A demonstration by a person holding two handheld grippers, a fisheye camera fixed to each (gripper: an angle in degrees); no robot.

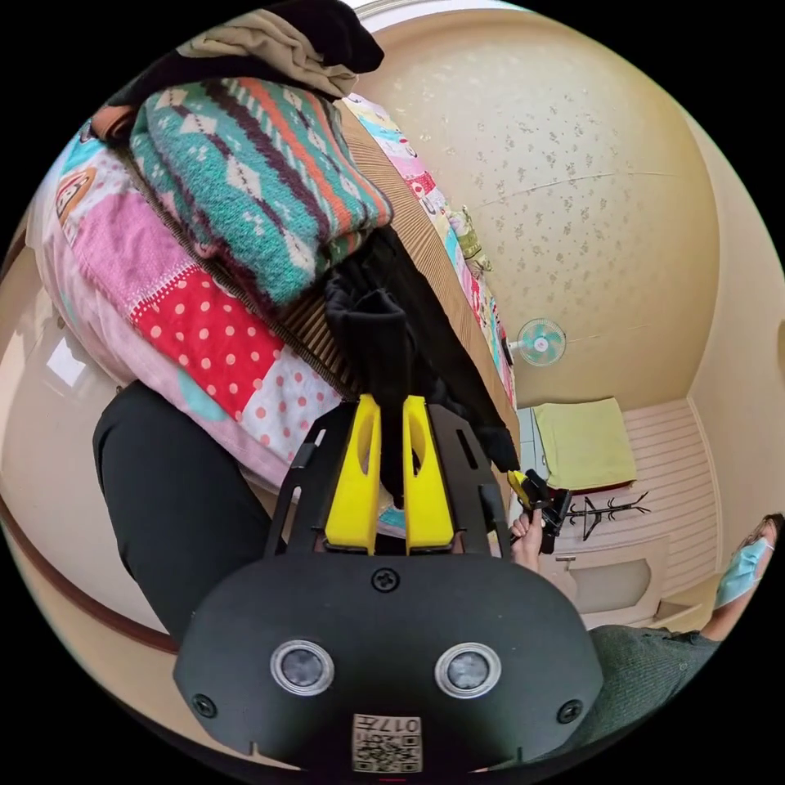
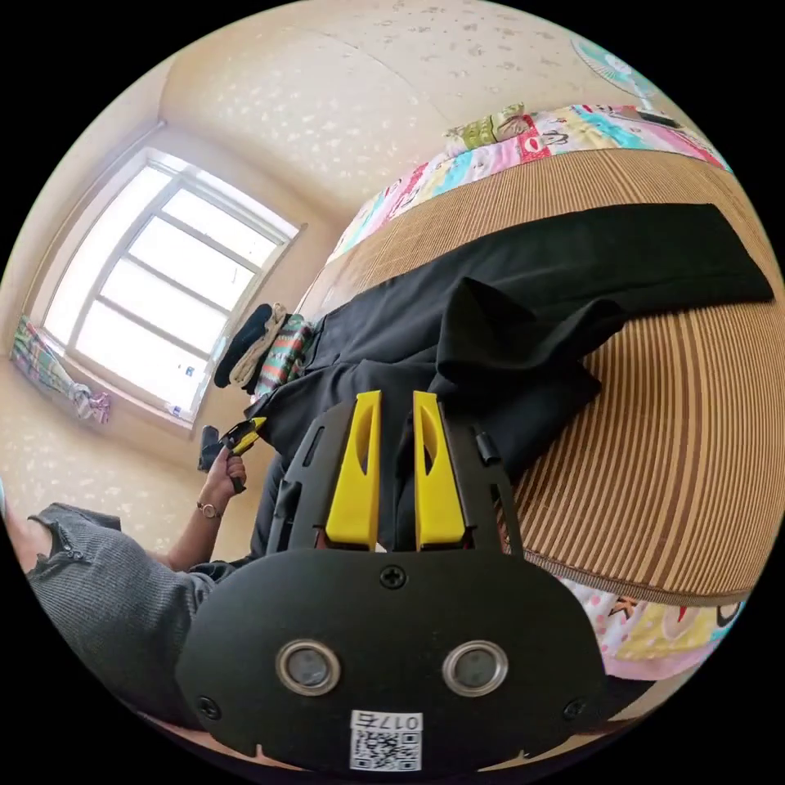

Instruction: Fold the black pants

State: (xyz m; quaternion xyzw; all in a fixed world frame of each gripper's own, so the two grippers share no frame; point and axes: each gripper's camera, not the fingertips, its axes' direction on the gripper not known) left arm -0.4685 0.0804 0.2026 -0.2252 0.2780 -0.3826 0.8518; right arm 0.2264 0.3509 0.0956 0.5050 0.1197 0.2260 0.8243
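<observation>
On the striped mat (image 2: 654,425): black pants (image 2: 523,286) spread flat, left gripper (image 1: 391,409) and right gripper (image 2: 396,405) each clamped on pinched cloth, apparently lifting edges for a fold.

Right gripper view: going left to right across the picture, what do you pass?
Window → person's hand holding the left gripper → stack of folded clothes → right gripper clamped on the black pants → striped mat.
</observation>
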